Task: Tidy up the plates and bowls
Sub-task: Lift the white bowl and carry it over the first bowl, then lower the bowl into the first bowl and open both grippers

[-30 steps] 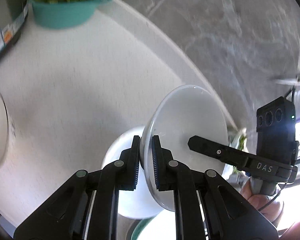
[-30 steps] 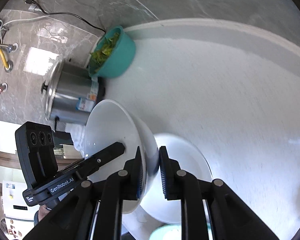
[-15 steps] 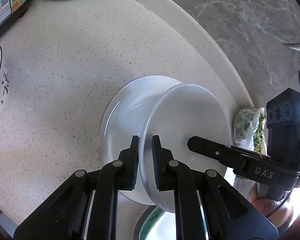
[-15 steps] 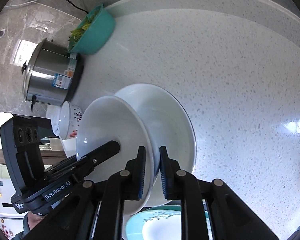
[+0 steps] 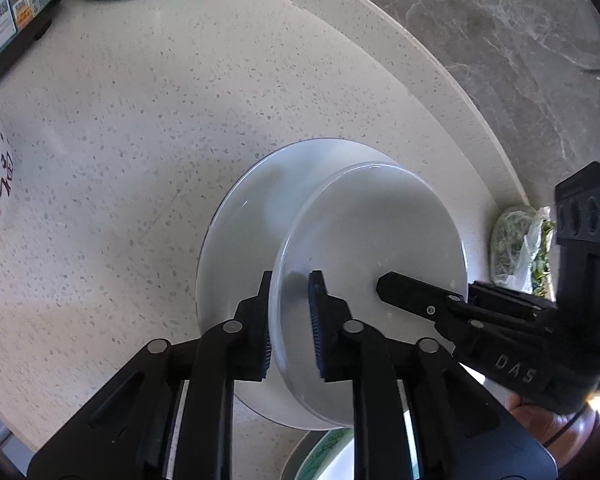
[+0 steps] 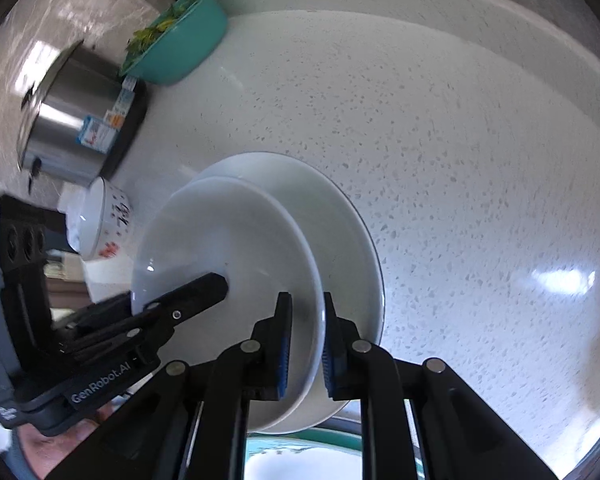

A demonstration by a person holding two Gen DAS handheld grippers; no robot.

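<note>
A white bowl (image 5: 380,240) (image 6: 228,248) sits nested in a second, wider white bowl (image 5: 252,208) (image 6: 340,216) on the speckled counter. My left gripper (image 5: 290,304) straddles the upper bowl's near rim. Its jaws are opening: the outer pad lies against the rim, and a shadowed gap shows between the wall and the inner pad. On the opposite rim my right gripper (image 6: 305,320) is shut on the same bowl. In each wrist view, one finger of the other gripper reaches over the bowl's inside.
A teal bowl of greens (image 6: 180,40) and a steel cooker (image 6: 76,112) stand at the back. A patterned white cup (image 6: 104,220) is beside the cooker. A teal-rimmed plate (image 6: 300,452) lies just below the stack. A bag of greens (image 5: 516,240) lies by the counter's raised edge.
The held bowl came down from a tilted pose above the counter and settled into the lower bowl. The gap between my left gripper's pads has widened slightly.
</note>
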